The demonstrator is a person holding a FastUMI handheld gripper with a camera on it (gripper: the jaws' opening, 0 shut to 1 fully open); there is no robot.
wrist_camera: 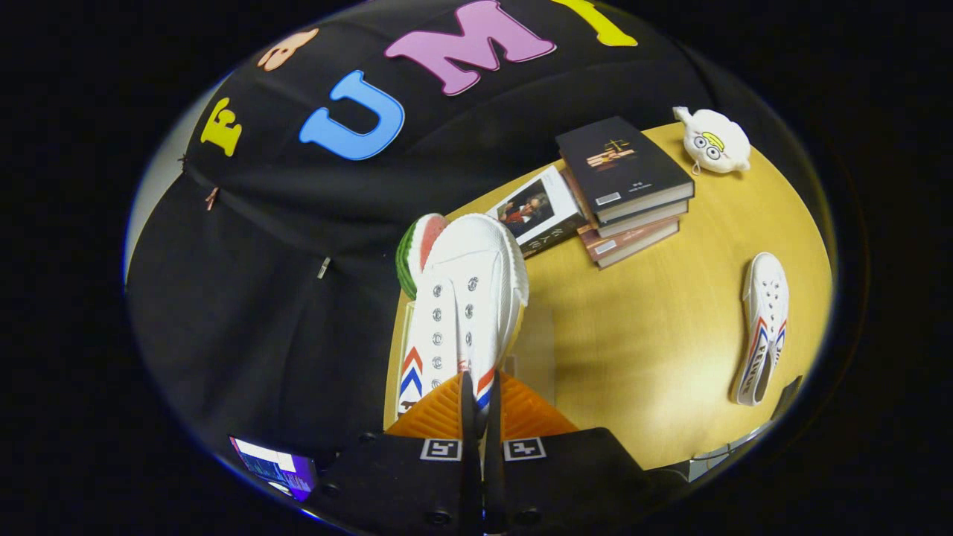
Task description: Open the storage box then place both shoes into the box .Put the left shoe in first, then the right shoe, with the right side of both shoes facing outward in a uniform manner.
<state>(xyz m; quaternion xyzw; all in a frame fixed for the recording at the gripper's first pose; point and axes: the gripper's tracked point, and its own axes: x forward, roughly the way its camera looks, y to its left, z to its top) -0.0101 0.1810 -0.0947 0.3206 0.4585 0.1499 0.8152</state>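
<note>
My gripper (480,391) is shut on a white canvas shoe (465,298) with red and blue stripes. Both fingers (467,424) pinch the edge of its heel opening. The shoe points away from me, its toe up near the table's far edge and its eyelets facing me. A second matching shoe (763,331) lies on its side on the yellow table (655,350), well off to the right of the fingers. Under and beside the held shoe there is a faint clear panel (537,350), which may be the storage box; I cannot tell whether it is open.
A watermelon-slice toy (414,257) sits just behind the held shoe's toe. Beyond it lie a stack of books (625,186) and a single book with a portrait cover (540,208). A white plush toy (715,141) rests at the far end. A lit screen (272,465) glows at lower left.
</note>
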